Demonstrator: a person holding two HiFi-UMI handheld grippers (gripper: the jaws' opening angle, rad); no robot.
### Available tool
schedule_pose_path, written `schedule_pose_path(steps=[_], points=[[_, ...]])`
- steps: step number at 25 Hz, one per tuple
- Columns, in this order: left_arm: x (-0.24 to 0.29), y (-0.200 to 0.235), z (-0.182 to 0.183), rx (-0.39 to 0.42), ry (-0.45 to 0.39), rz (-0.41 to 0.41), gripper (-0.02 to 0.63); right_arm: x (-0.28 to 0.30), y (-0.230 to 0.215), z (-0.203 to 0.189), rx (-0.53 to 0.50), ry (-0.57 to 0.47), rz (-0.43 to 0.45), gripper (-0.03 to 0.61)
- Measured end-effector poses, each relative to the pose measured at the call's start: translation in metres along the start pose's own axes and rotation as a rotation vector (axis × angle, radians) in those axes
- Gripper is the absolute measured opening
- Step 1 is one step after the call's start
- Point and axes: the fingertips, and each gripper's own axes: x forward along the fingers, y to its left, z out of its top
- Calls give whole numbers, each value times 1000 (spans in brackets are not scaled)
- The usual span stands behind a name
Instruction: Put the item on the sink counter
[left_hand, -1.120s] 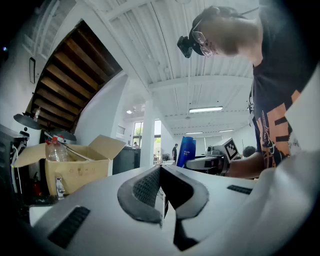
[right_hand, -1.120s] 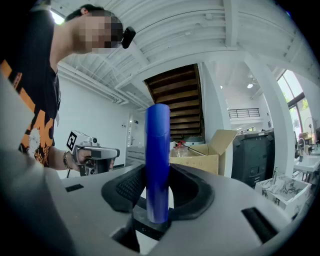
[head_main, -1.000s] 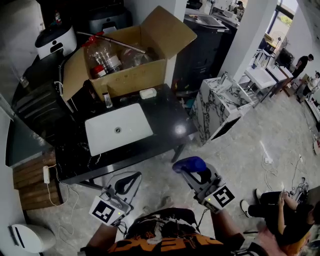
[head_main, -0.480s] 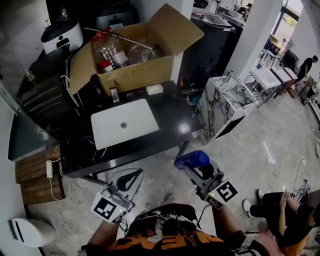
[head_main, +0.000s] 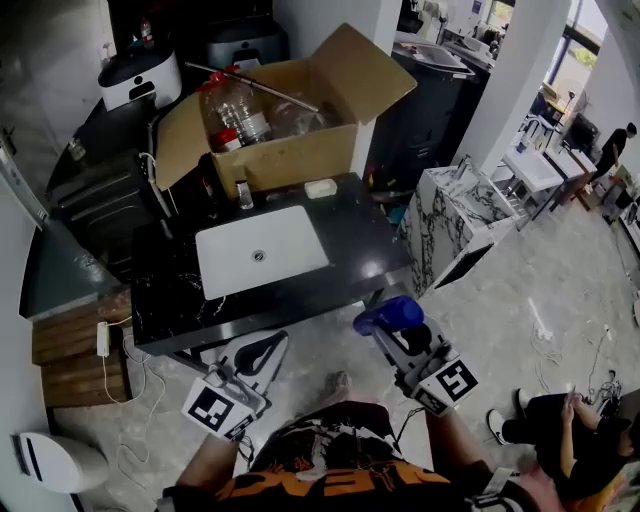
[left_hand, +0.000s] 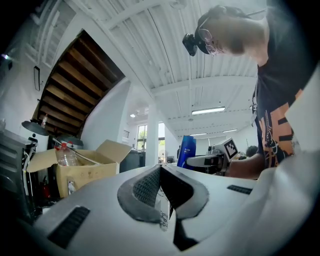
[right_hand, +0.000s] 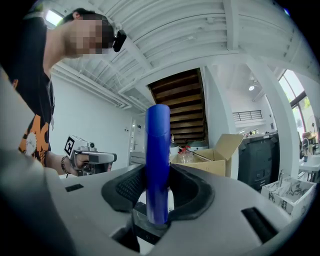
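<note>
Your right gripper is clamped on the bottle, short of the surface; your left gripper is closed, empty. Release near the edge and it could topple off.

The head camera is looking steeply down from above the person, taking in the box at the far side of the counter and, well nearer than the box, both grippers at the bottom of its field. The left gripper camera is sitting low, close behind its jaws and facing level along them, with the box lying beyond to the left. The right gripper camera is facing likewise, the bottle standing close before the lens and the box beyond to the right. All three views are sharing the box; each gripper view is also catching the other gripper and the person overhead.
</note>
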Motion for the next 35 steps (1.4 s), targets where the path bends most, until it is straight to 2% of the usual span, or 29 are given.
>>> schedule_pose_path(steps=[8, 17, 35], points=[[0, 6, 3, -12, -35, 6, 11, 7, -3, 3, -15, -7, -13, 158], [19, 25, -2, 7, -38, 19, 11, 24, -28, -3, -21, -12, -2, 158], [141, 109, -15, 19, -18, 39, 11, 104, -158, -23, 30, -2, 12, 158]])
